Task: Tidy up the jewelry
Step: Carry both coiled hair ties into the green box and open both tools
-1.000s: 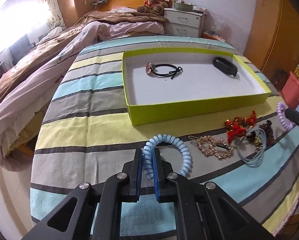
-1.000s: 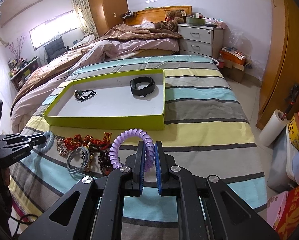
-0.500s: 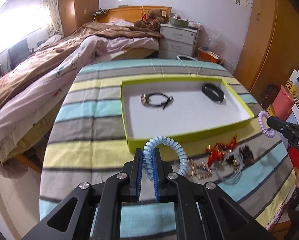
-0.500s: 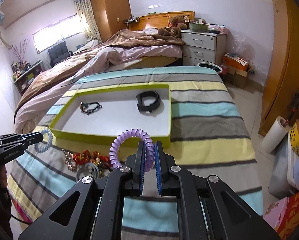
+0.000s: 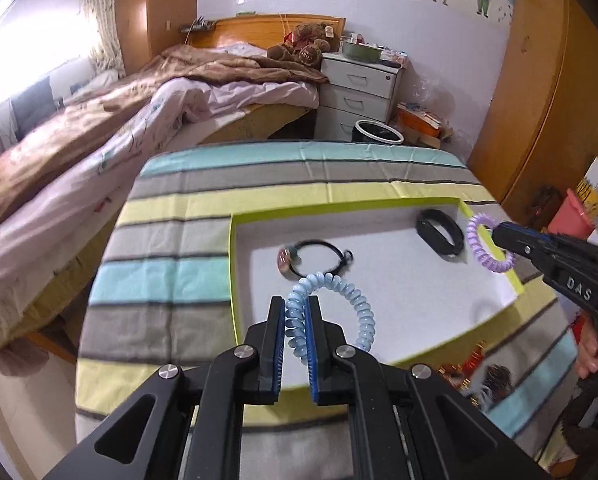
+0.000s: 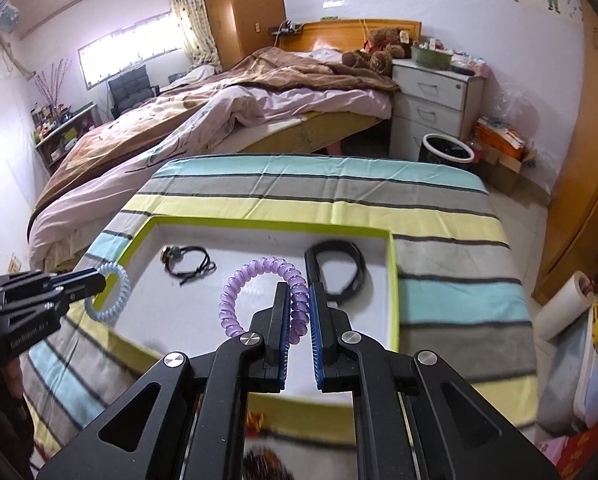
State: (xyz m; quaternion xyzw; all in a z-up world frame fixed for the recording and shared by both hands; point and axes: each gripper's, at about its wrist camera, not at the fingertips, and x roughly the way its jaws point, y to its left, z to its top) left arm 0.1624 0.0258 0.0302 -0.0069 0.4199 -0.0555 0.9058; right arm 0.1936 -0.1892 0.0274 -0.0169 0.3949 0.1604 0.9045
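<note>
Striped bedspread (image 5: 171, 280), left gripper (image 5: 296, 312) clamping blue coil (image 5: 351, 300), right gripper (image 6: 299, 304) clamping purple coil (image 6: 255, 276)

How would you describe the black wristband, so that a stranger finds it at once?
On the striped bedcover lies a shallow lime-green tray with a white floor. The black wristband rests in its far right corner. Unlike the thin black cord bracelet with a charm towards the left, it is one wide, plain, flattened loop.
</note>
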